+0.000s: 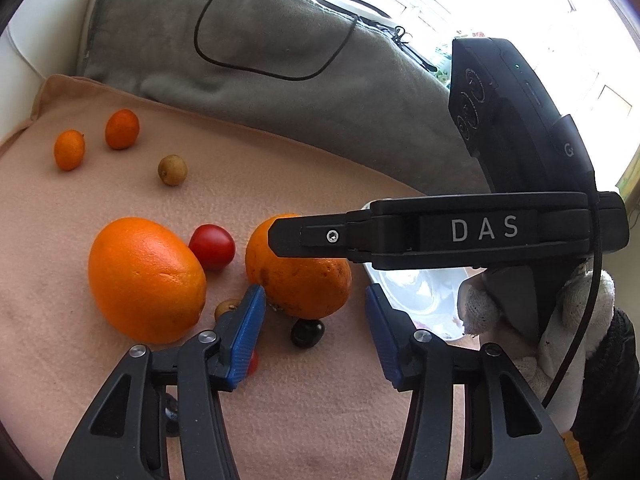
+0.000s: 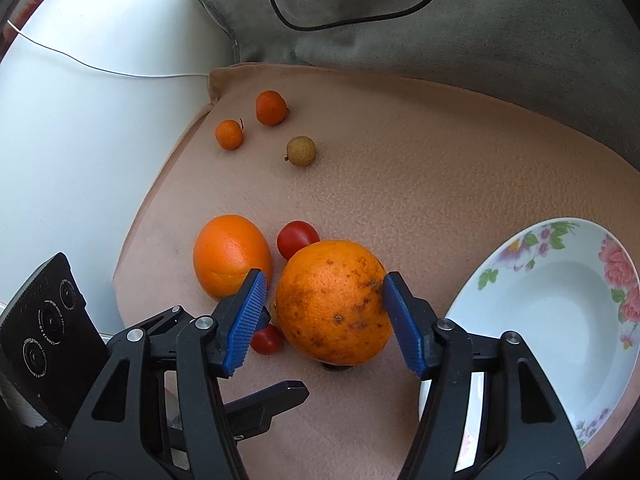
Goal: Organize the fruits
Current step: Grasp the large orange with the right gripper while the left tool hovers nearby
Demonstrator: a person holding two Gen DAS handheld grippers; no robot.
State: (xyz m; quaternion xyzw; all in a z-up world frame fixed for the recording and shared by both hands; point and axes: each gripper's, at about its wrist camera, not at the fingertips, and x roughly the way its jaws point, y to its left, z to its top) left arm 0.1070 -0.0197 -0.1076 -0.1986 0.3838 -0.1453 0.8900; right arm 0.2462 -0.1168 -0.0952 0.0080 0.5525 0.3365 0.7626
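I am sorting fruit that lies spread over a soft pink cloth [image 2: 400,168], and a white plate with painted flowers [image 2: 552,304] waits on the right, so I think the fruit should go there. My right claw [image 2: 324,312] sits around the big spotted orange [image 2: 334,302], which is just beside the plate. The blue ridged pads [image 2: 402,322] stand about half apart. The right pad looks to be touching the peel, but I see a thin gap at the left pad, so I judge the orange is not squeezed tight yet. A small red tomato [image 2: 267,339] hides low by the left pad, and I must not pinch it. My left claw [image 1: 316,332] hangs lower and nearer to me, over a small shiny dark fruit [image 1: 307,333]. Its pads are apart and hold nothing; the dark fruit lies between them, not touched. A smooth bright orange [image 1: 146,278] rests to the left, and another red tomato [image 1: 212,246] sits behind, between the two oranges. Two tiny oranges [image 1: 96,140] and a round brown fruit [image 1: 173,169] wait far back, well apart from my claws.
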